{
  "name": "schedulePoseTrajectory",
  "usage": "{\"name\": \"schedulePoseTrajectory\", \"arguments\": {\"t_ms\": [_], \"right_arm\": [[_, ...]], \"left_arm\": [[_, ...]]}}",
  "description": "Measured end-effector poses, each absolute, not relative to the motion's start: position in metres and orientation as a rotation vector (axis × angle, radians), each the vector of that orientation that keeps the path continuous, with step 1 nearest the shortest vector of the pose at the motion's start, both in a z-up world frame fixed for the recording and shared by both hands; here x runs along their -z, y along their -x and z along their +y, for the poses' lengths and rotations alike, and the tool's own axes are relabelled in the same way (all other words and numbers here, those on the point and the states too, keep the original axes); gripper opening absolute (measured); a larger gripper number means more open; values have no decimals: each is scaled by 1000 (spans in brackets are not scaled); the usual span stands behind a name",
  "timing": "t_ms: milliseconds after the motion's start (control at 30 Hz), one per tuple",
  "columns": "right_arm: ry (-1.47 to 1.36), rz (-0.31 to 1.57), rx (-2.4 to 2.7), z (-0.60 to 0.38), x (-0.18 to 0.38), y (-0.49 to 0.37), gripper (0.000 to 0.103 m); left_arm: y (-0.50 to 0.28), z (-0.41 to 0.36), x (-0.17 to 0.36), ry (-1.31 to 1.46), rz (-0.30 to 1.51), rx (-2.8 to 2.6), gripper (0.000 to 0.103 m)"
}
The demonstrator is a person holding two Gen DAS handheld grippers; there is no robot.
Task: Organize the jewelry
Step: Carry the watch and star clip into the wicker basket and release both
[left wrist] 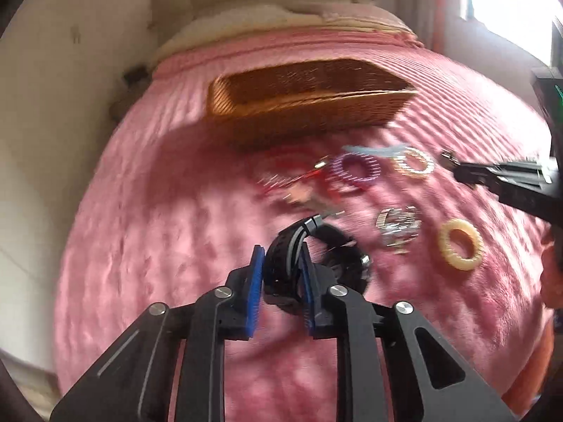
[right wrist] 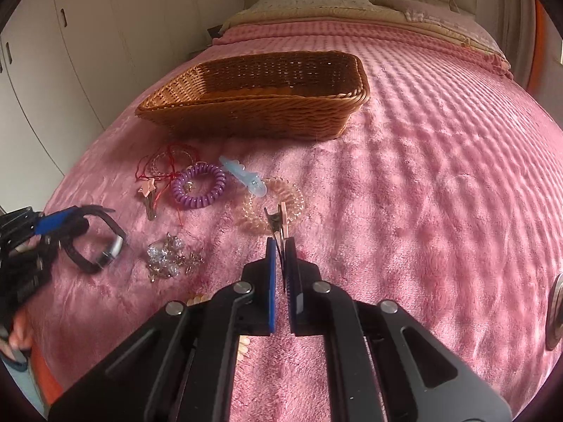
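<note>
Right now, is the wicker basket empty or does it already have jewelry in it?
Empty, as far as shows: the right wrist view looks into the basket and only bare weave appears, though its near wall hides some floor.

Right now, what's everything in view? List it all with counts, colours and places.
basket: 1, brown wicker, far on blanket
blanket: 1, pink, covers bed
watch: 1, black, in left gripper
hair clip: 1, metal, in right gripper
blue clip: 1, light blue, before basket
purple coil: 1, purple, beside blue clip
clear coil: 1, peach, under blue clip's end
cream coil: 1, cream, near side
red string: 1, red, left of purple coil
crystal piece: 1, silver, near watch
left gripper: shut on watch
right gripper: shut on hair clip
</note>
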State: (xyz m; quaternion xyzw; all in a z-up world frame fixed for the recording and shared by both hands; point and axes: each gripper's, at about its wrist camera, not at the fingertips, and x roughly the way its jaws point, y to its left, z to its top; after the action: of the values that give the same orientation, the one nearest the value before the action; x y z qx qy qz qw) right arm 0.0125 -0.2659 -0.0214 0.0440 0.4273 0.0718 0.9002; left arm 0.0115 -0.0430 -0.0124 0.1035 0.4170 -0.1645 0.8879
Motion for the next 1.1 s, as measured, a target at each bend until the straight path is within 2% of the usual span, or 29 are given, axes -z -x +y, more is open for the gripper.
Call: {"name": "schedulePoseTrajectory", "arguments": {"t_ms": [167, 300, 467, 700, 933, 1100], "right_arm": [[-114, 897, -158, -265, 25, -17, 4], [-111, 910, -141, -265, 28, -20, 4], [-99, 874, -143, -264, 14, -17, 4], [-84, 757, -159, -256, -39, -29, 4], [-102, 746, -179, -254, -72, -114, 4], [-161, 882, -164, -258, -42, -193, 4]], "left_arm": [[-37, -5, 44, -60, 1036, 413, 11], [-39, 3, 42, -21, 1023, 430, 10], [-37, 4, 31, 49, 966, 441, 7], [-47, -4, -38, 112, 777, 477, 7], [-120, -50, -84, 56, 695, 446, 8], [-181, -88, -68, -15, 746, 396, 9]]}}
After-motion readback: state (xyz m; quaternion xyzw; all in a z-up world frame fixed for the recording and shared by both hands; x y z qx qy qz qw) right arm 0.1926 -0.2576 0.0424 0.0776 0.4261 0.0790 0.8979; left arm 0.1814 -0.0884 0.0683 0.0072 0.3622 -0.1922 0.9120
